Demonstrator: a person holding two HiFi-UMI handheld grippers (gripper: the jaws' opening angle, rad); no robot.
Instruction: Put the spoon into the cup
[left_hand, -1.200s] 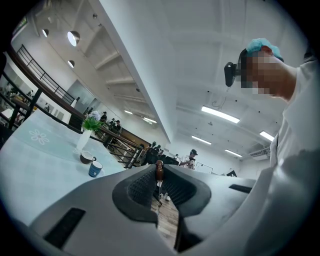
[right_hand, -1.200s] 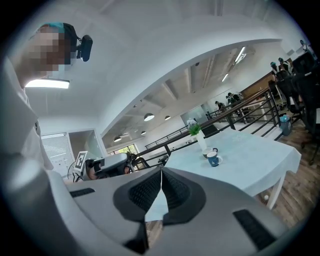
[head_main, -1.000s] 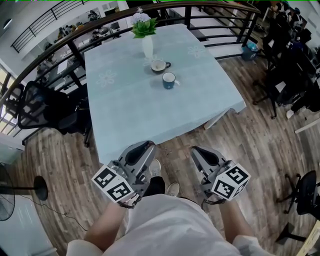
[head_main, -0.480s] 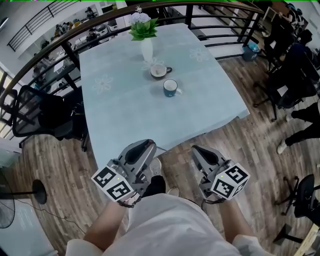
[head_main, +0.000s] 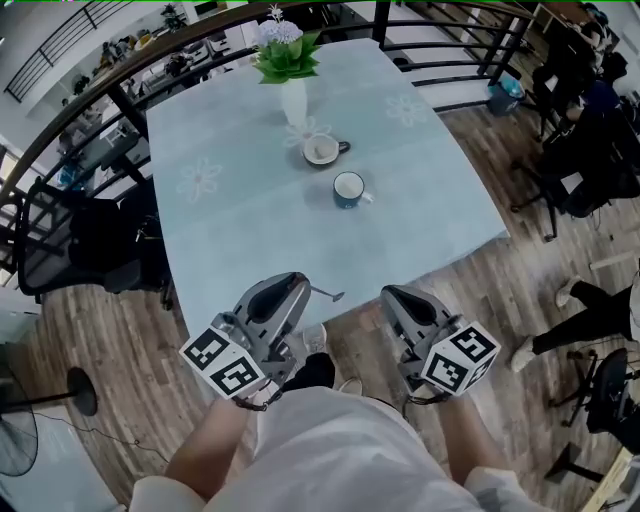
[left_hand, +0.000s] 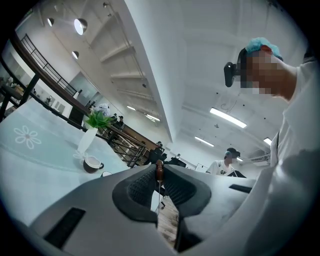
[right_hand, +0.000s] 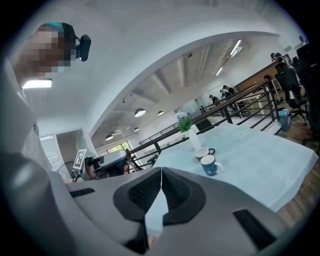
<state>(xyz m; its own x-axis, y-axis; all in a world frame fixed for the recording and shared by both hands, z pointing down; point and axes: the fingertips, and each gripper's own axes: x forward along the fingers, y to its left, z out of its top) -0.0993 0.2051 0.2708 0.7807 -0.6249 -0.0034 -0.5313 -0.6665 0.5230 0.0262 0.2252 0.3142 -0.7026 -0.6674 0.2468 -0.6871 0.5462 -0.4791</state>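
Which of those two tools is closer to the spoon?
Left. The left tool is clamped on the spoon, which sticks out sideways toward the right tool. The right tool is shut on nothing and sits apart from the spoon.

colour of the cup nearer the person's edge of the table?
The cup is blue outside and white inside; the head view shows it best.

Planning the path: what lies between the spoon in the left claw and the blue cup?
Head view: only bare pale blue tablecloth between the thin metal spoon and the round blue ceramic cup.
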